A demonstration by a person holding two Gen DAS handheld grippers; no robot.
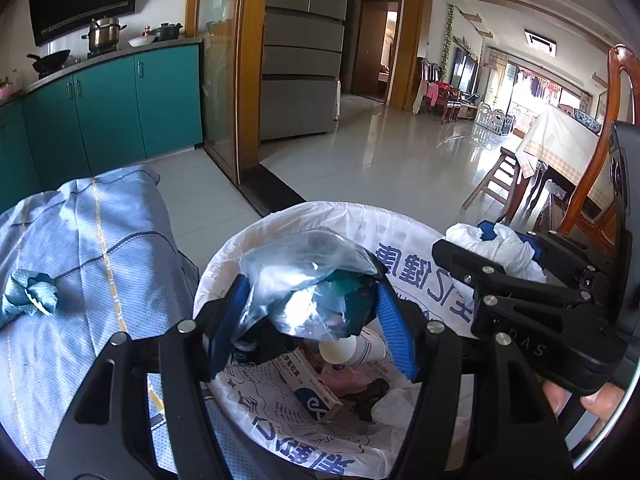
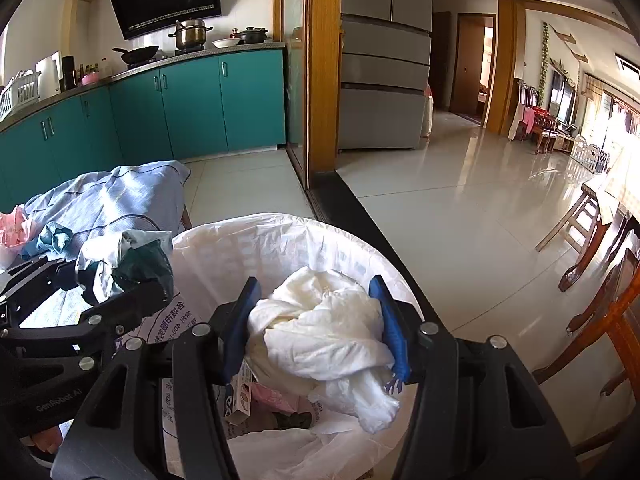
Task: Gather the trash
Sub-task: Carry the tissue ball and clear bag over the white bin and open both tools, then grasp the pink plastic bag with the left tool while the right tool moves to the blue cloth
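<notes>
Left wrist view: the left gripper (image 1: 312, 320) sits low in the centre of the frame, its blue pads on either side of a clear plastic bag (image 1: 296, 280) wadded up with something dark green. The pads (image 1: 394, 330) touch the wad on both sides, but whether they press it or have just let go cannot be told. The wad hangs right over the mouth of the bin (image 1: 360, 220), which is lined with a white printed bag. Down inside the bin lie a small box (image 1: 310, 386), a white cup (image 1: 340, 350) and some pink wrapping. At the right edge of the frame the right gripper (image 1: 516, 252) reaches in over the bin's rim with a white wad (image 1: 496, 248) in it; fingertips (image 1: 596, 400) of the person show at the lower right. On the left a blue checked cloth (image 1: 100, 240) lies spread out, with a crumpled teal scrap (image 1: 34, 294) on it.

Right wrist view: the right gripper (image 2: 316, 320) is clamped on the white wad (image 2: 320, 332), crumpled tissue or plastic, with both pads pressed into its sides. It is held above the open bin (image 2: 240, 240), in the lower centre of the frame. The left gripper (image 2: 120, 276) enters from the left with its clear and green wad (image 2: 132, 260) over the bin's left rim.
</notes>
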